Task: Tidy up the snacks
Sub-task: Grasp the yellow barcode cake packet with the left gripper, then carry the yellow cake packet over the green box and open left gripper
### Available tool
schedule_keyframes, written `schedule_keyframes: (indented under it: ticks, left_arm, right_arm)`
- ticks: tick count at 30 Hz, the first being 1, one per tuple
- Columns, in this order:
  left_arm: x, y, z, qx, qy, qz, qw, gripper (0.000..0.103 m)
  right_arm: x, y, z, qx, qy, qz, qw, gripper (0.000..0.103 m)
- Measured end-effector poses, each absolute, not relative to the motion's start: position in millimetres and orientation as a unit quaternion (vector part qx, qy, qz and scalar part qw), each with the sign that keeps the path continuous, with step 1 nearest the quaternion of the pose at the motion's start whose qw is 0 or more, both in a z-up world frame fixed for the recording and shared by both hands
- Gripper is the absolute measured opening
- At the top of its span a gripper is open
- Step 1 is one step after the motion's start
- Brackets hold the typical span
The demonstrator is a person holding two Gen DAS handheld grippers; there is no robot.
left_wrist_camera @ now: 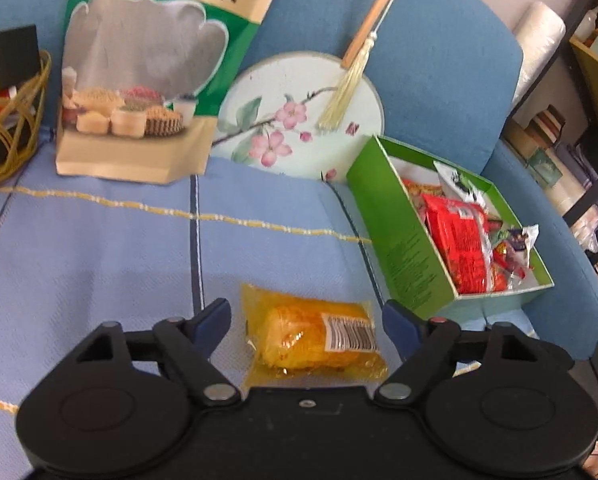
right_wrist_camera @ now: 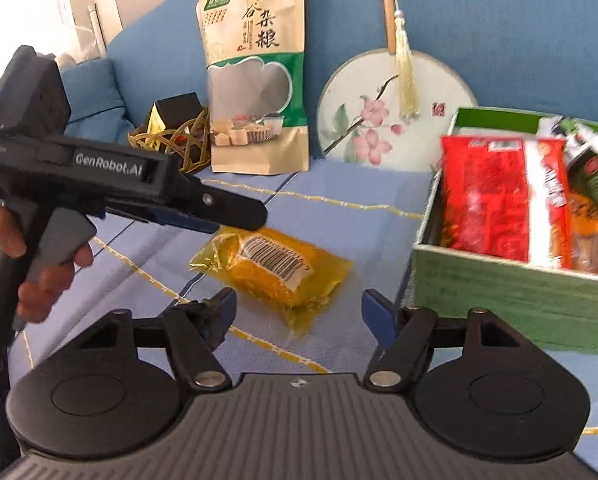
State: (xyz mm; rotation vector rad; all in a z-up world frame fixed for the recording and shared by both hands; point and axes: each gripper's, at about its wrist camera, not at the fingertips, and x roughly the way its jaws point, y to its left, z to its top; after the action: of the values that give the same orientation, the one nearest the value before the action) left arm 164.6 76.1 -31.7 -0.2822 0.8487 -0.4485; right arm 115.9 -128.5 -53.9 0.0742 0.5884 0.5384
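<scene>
A yellow snack packet with a barcode label lies flat on the blue cloth, between the open fingers of my left gripper. It also shows in the right wrist view. There the left gripper hovers just above the packet's far end. My right gripper is open and empty, just in front of the packet. A green box holding red and other snack packets stands to the right, also seen in the right wrist view.
A large grain pouch and a round painted fan lean against the blue sofa back. A woven wire basket with small boxes sits at the left. Shelves stand beyond the sofa's right edge.
</scene>
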Motion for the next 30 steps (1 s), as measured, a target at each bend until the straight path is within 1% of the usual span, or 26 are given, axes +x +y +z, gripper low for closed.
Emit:
schedule_keyframes:
  ticks: [7, 8, 9, 10, 11, 13, 15, 18, 23, 24, 30]
  left_arm:
    - [167.7, 76.6, -37.3, -0.146, 0.415, -0.219, 0.871, 0.103]
    - [169.2, 75.5, -38.3, -0.145, 0.417, -0.222, 0.87, 0.098]
    - [170.2, 73.4, -39.7, -0.14, 0.419, -0.221, 0.869, 0.087]
    - [171.2, 71.1, -41.6, -0.129, 0.419, -0.218, 0.872, 0.074]
    - [171.7, 69.9, -42.9, -0.121, 0.419, -0.217, 0.873, 0.071]
    - [170.6, 70.9, -42.7, -0.126, 0.415, -0.22, 0.874, 0.059]
    - [167.4, 71.3, -38.2, -0.126, 0.409, -0.222, 0.876, 0.052]
    - [160.4, 70.5, -25.3, -0.123, 0.393, -0.225, 0.883, 0.051]
    - [152.0, 61.4, 7.7, -0.133, 0.353, -0.246, 0.893, 0.05]
    - [150.9, 55.8, 15.0, -0.13, 0.343, -0.254, 0.895, 0.047]
    - [159.8, 7.8, 45.9, -0.111, 0.307, -0.303, 0.895, 0.047]
  right_arm:
    - [131.7, -117.3, -66.0, 0.06, 0.283, 0.268, 0.919, 0.103]
    - [132.9, -117.3, -67.9, 0.065, 0.282, 0.267, 0.919, 0.103]
    - [134.2, -117.7, -69.2, 0.067, 0.284, 0.262, 0.92, 0.098]
    - [136.0, -117.4, -70.3, 0.065, 0.286, 0.255, 0.921, 0.088]
    - [136.8, -117.9, -71.2, 0.064, 0.288, 0.251, 0.922, 0.068]
    - [137.2, -121.8, -70.1, 0.074, 0.29, 0.252, 0.92, 0.06]
    - [135.5, -123.6, -66.3, 0.077, 0.287, 0.253, 0.921, 0.055]
    - [127.1, -124.3, -55.0, 0.062, 0.266, 0.256, 0.927, 0.053]
    - [107.9, -138.2, -27.6, 0.059, 0.208, 0.241, 0.946, 0.053]
    - [104.0, -143.0, -23.4, 0.062, 0.197, 0.235, 0.95, 0.053]
    - [95.1, -184.1, -2.2, 0.088, 0.143, 0.18, 0.969, 0.053]
